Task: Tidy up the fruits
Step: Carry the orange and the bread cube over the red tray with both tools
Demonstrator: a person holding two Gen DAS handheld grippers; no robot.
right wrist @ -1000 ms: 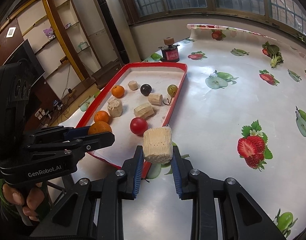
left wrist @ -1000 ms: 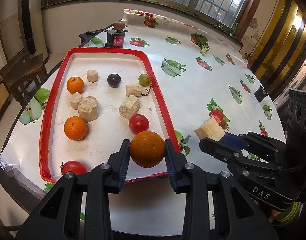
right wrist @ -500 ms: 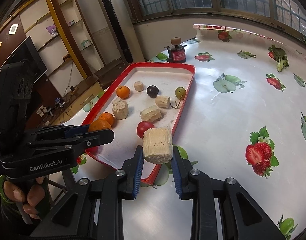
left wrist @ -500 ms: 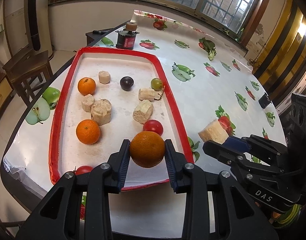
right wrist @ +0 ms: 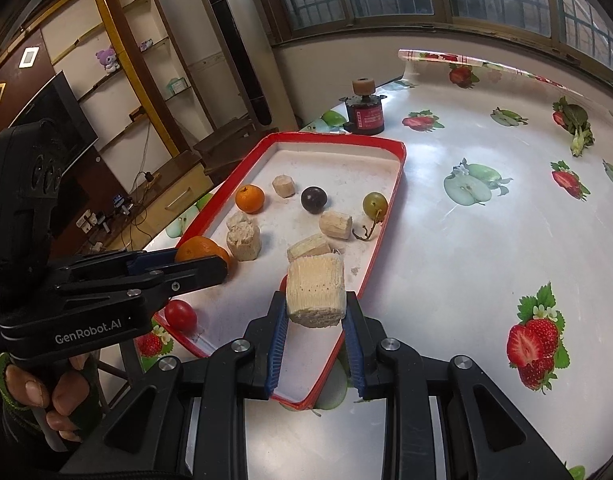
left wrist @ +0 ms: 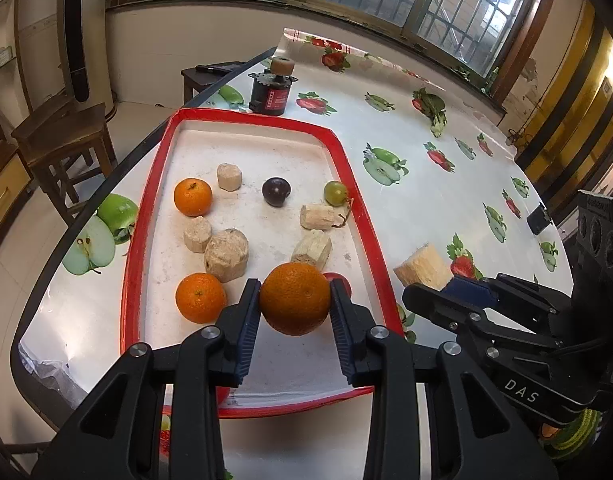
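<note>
The left gripper (left wrist: 295, 305) pinches an orange (left wrist: 295, 298) above the near end of the red tray (left wrist: 135, 264). The right gripper (right wrist: 315, 318) clamps a pale cane chunk (right wrist: 315, 294) over the tray's near right rim, its cut faces up and down.

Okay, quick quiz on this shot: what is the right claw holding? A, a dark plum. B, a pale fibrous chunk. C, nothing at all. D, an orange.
B: in the right wrist view the right claw is clamped on the pale fibrous chunk, while the orange sits in the left claw.
</note>
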